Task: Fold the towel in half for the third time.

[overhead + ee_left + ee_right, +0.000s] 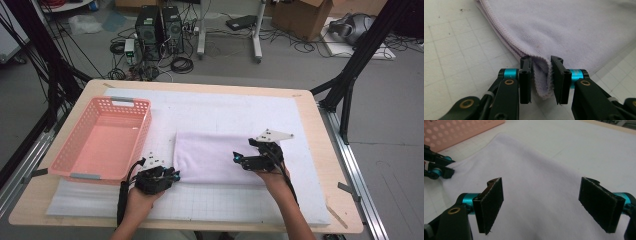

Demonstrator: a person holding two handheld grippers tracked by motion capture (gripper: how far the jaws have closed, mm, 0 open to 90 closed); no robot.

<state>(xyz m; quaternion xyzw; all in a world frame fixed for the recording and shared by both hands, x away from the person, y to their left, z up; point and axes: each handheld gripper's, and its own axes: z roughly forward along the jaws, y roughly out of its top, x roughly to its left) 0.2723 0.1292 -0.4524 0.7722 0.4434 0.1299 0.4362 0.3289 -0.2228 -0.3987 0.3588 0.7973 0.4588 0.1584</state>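
A pink basket stands at the left of the white mat, with its right wall near the lavender towel but apart from it. The towel lies folded flat on the mat, right of the basket and roughly mid-table.

The left gripper sits at the towel's near left corner, just off the basket's near right corner. From the high view its jaws are too small to judge. The left gripper view settles it: the left gripper has the towel's corner between its jaws, the layered, stitched hem bunched up in a narrow gap. The pads look to be pressing the cloth, though a sliver of space on the right side leaves the firmness of the pinch uncertain.

The right gripper is over the towel's near right part, with the hand behind it at the towel's near edge. The right gripper view shows what the high view cannot: the right gripper has its jaws spread wide, holding nothing, with the towel lying smooth beneath them. That view also catches the left gripper at the towel's far corner, below the basket.
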